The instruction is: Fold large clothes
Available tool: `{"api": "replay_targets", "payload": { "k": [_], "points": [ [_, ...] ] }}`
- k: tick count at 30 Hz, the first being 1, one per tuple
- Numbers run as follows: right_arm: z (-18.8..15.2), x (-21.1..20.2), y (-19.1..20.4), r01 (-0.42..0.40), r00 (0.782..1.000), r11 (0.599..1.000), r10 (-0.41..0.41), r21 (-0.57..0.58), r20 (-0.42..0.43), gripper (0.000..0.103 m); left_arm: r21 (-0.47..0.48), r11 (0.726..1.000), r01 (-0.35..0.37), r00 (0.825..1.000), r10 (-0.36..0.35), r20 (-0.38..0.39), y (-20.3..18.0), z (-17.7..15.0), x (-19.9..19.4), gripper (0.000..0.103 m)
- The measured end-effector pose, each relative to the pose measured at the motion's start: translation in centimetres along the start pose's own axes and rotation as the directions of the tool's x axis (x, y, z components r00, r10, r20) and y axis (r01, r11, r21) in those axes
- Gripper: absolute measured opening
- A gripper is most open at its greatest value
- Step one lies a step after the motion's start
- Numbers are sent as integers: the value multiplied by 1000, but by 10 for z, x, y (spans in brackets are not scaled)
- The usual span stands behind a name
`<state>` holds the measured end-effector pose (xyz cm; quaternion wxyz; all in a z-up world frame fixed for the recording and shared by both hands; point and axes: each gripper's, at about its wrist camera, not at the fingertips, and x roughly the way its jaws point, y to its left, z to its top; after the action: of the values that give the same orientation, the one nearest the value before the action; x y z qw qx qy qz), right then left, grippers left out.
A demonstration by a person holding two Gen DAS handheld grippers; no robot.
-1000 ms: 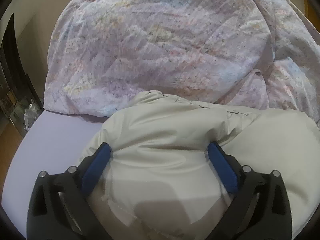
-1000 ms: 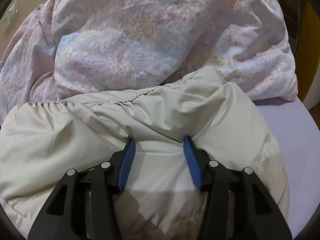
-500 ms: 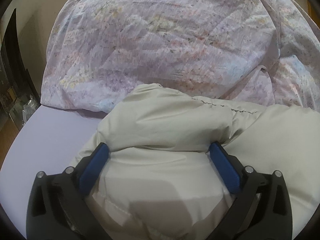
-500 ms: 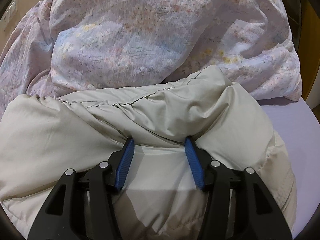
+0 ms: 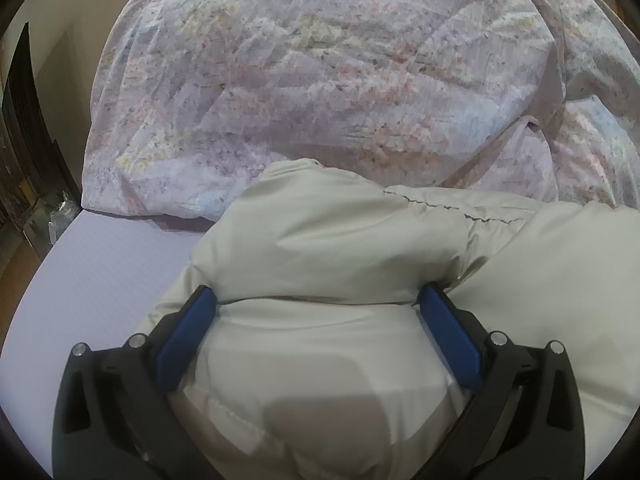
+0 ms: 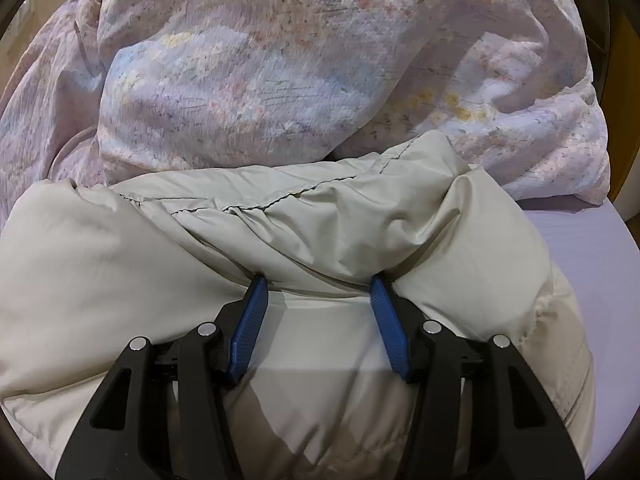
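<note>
The beige padded jacket [image 5: 344,240] lies on the lavender sheet [image 5: 100,264], butted against a floral duvet [image 5: 320,80] heaped behind. The left gripper [image 5: 316,300] and right gripper [image 6: 316,284] press into it, jaws spread

Dim, warm indoor light, soft and even, without glare. Both fisheye views bulge, with black corners. A grey shadow lies on the coat [image 5: 340,412] (low in each view). The quilt [image 5: 320,80] looks blocky and smeared.
</note>
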<state>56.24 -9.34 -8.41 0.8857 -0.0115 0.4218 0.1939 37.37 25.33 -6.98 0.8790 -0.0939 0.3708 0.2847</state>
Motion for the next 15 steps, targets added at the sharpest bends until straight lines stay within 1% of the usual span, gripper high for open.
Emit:
{"api": "replay_targets", "payload": {
  "k": [3,6,11,15],
  "points": [
    [2,4,2,-2,1000,1000,2,-1,-3,56,2,1000,-2,1000,2,-3,0,0,0,101],
    [-3,-2,1,-1,1000,1000,1,4,-4,56,2,1000,-4,1000,4,-6,0,0,1,101],
    [1,3,0,-2,1000,1000,2,8,0,56,4,1000,-9,1000,9,-6,1,1,1,101],
    [1,-12,-7,5,1000,1000,-5,8,-2,56,13,999,-36,999,36,-14,0,2,-7,101]
  ]
}}
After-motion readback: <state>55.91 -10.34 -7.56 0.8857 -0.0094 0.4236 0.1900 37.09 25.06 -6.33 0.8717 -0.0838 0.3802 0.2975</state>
